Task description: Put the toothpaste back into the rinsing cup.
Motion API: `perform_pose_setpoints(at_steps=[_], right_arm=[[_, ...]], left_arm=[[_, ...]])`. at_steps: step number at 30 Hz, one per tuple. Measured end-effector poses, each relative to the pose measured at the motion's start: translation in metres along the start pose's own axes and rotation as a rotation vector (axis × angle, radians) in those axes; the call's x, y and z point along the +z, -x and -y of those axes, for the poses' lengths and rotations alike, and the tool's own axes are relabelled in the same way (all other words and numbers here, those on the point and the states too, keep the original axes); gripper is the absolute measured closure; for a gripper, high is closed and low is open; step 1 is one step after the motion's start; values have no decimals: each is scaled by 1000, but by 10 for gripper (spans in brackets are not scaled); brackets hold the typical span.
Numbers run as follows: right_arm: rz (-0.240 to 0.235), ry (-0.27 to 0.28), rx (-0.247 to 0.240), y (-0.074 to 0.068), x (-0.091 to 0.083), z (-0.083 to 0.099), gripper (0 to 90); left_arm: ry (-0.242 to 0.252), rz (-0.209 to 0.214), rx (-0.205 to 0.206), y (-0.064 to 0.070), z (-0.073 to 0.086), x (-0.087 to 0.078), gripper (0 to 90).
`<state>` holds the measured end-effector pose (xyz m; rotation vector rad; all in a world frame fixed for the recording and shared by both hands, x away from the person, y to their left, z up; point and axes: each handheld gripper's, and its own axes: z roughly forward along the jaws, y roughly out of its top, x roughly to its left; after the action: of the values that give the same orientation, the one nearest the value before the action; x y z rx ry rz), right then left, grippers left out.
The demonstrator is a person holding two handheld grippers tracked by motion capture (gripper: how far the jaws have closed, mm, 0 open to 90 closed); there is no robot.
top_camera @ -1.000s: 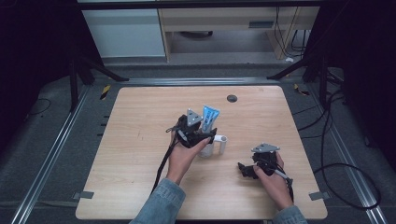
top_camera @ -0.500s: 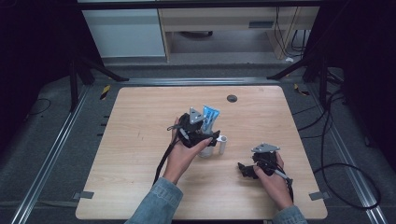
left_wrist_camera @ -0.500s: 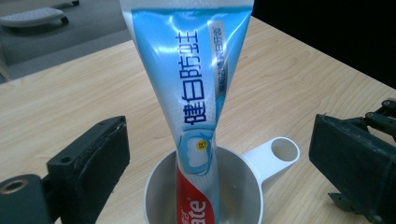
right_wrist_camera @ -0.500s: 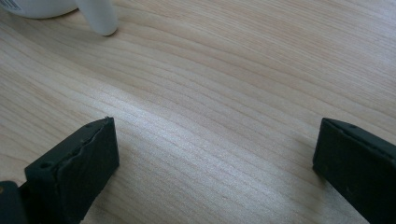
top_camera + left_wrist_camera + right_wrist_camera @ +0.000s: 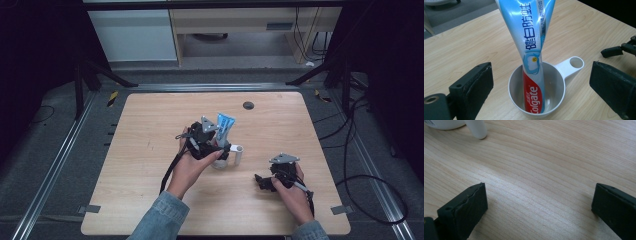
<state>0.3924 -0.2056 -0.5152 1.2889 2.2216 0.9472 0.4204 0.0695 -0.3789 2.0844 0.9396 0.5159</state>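
Note:
A blue, white and red Colgate toothpaste tube stands tilted in a white plastic cup that has a looped handle. In the high view the tube and the cup sit at the table's middle. My left gripper is open, with one jaw on each side of the cup and neither touching it. It sits just left of the cup in the high view. My right gripper is open over bare wood, low at the front right, with nothing between its jaws.
The wooden table has a small round black disc near its far edge. The cup's handle lies at the top left of the right gripper view. Black cables trail from both grippers. Dark floor and rails surround the table.
My left hand has shifted very slightly toward me beside the cup. The tube stays in the cup. The right gripper has not moved.

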Motion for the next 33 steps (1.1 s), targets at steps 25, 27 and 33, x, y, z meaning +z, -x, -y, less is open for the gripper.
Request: perform_pose_setpoints(at_steps=[25,27,33], right_arm=[[-2,-1,1,0,0,0,4],[-2,0,2,0,0,0,4],[-2,0,1,0,0,0,4]], left_arm=[[-63,-46,15,-26,15,-25,51],[-52,-53,8,-32,17,-27,52],[-27,-63,-17,-48,20,-33,41]])
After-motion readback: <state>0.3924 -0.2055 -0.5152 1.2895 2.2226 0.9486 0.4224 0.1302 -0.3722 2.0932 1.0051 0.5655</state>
